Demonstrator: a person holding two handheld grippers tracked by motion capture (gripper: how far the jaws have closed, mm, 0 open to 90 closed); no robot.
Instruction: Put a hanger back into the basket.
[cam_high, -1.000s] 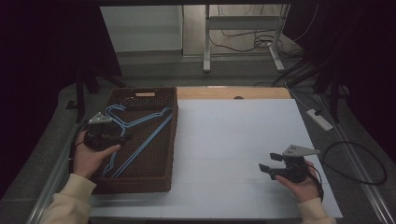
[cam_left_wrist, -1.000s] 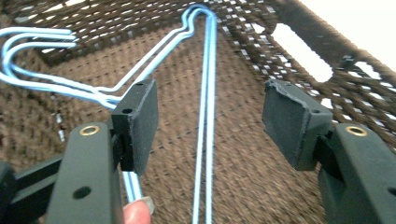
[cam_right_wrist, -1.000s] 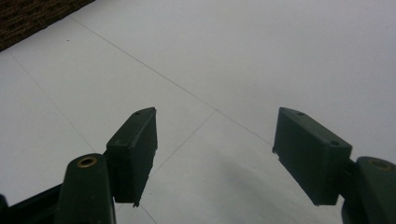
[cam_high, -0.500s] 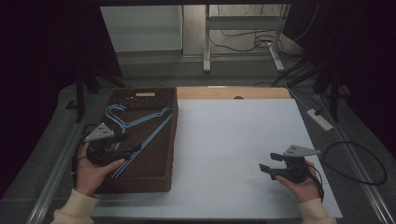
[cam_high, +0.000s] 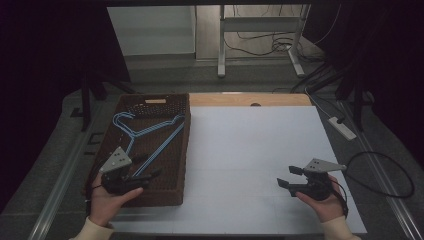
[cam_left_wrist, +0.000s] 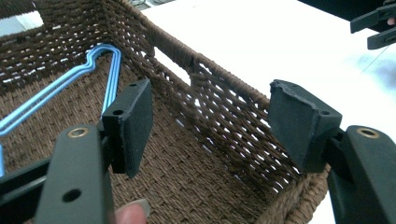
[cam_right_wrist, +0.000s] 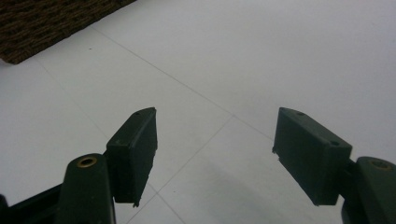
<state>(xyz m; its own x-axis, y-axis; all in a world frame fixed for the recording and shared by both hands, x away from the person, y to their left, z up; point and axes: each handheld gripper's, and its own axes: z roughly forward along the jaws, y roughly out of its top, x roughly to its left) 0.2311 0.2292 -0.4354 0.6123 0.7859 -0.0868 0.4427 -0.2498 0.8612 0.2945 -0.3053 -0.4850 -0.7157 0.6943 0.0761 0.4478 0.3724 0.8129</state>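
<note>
A brown woven basket lies on the left part of the white table, with several blue wire hangers in it. My left gripper hovers over the basket's near end and points right. Its jaws have just been opening and hold nothing. In the left gripper view, my left gripper faces the basket's inner wall, with a blue hanger to its left. My right gripper rests low over the table near the front right, open and empty, pointing left. The right gripper view has my right gripper over bare white table.
A wooden strip runs along the table's far edge. A white power strip and black cables lie off the right side. The basket's corner is at the top left of the right gripper view. The right gripper's jaws are far off in the left gripper view.
My left hand has drawn back from over the hangers toward the basket's near end, and its jaws have spread a little wider. The right gripper has stayed still.
</note>
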